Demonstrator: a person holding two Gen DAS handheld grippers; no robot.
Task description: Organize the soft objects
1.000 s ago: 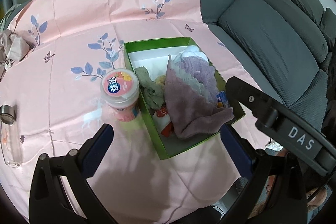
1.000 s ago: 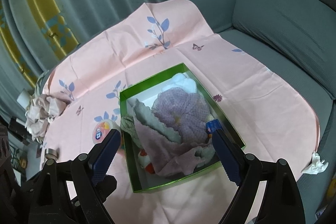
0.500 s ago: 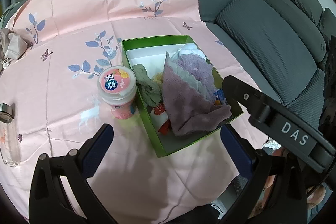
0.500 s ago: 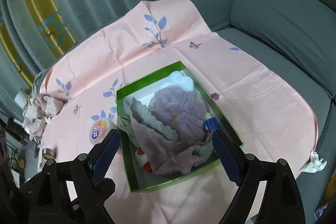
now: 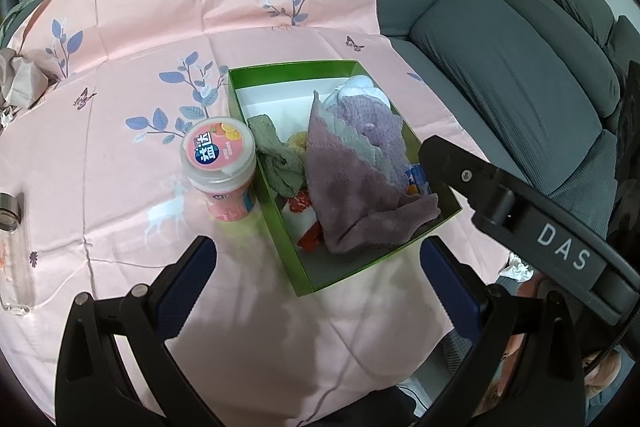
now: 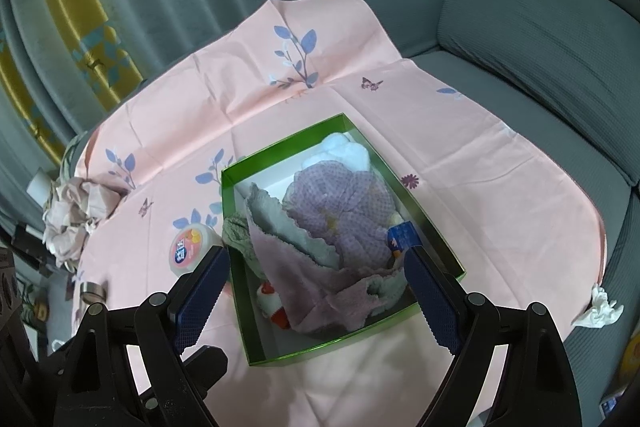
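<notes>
Cloths fill the green box (image 5: 280, 215) on the pink cloth-covered table (image 5: 120, 75): a mauve towel (image 5: 352, 195) lies draped over the near half, with a lilac knitted cloth (image 6: 340, 211) behind it and a white fluffy piece (image 6: 346, 149) at the far end. A grey-green rag (image 5: 276, 159) sits against the box's left wall, and a red-and-white soft item (image 5: 306, 223) shows below the towel's edge. A small blue pack (image 6: 402, 235) rests by the right wall. Just left of the box, close to its wall, stands a pink-lidded jar (image 5: 218, 163). Well apart at the table's left edge lies a clear bottle (image 5: 12, 247) on its side. A grey sofa (image 5: 520, 75) runs along the right. The left hand-held gripper (image 5: 318, 275) hovers over the near edge of the table with its fingers spread wide and nothing between them. The right hand-held gripper (image 6: 316, 291) is likewise held apart and empty above the box's near end.
</notes>
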